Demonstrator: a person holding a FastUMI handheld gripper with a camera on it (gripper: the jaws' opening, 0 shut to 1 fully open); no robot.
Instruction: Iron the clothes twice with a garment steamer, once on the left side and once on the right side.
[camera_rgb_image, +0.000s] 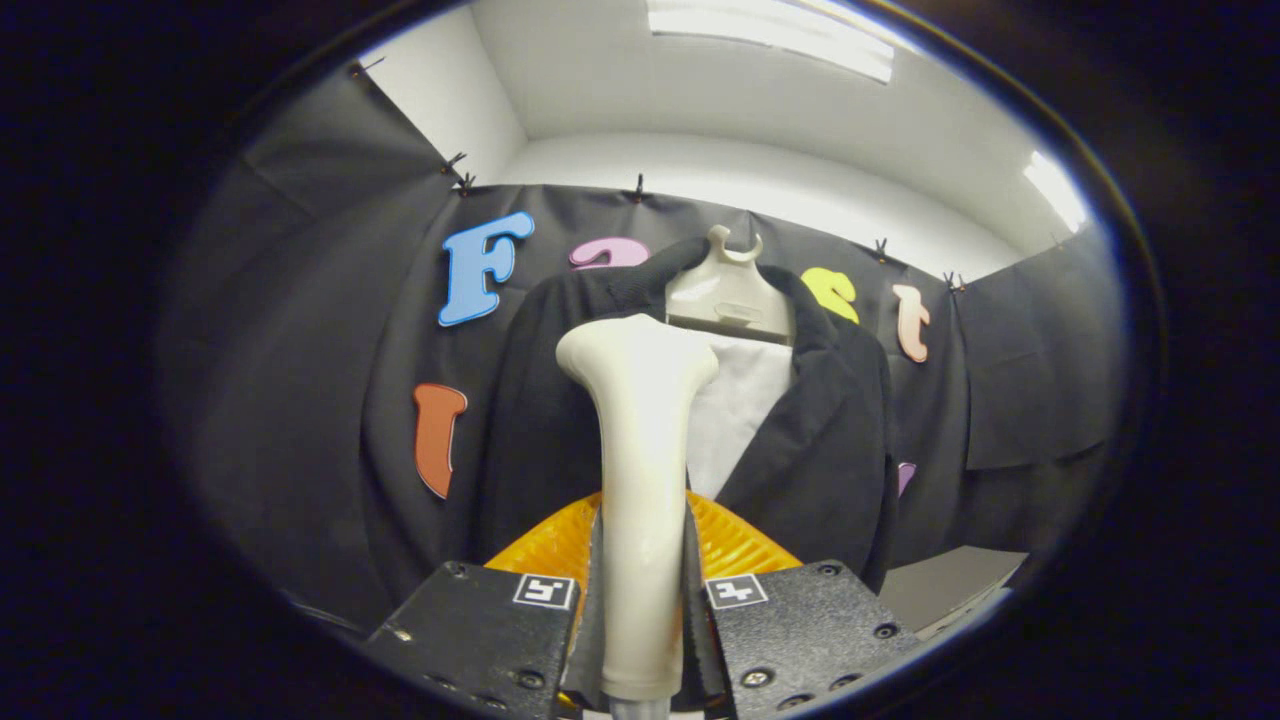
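A black jacket with a white shirt is hung on a cream hanger beyond the tool. The cream steamer is gripped upright between both fingers, before the jacket's left half.

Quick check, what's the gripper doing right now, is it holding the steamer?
Gripper: closed on the steamer handle, both fingers pressing its sides, head up at the black jacket.

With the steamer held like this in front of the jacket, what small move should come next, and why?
Probably ease the steamer, gripped between the fingers, forward. Its head is raised at collar height before the black jacket on its hanger, apparently not yet pressing the cloth.
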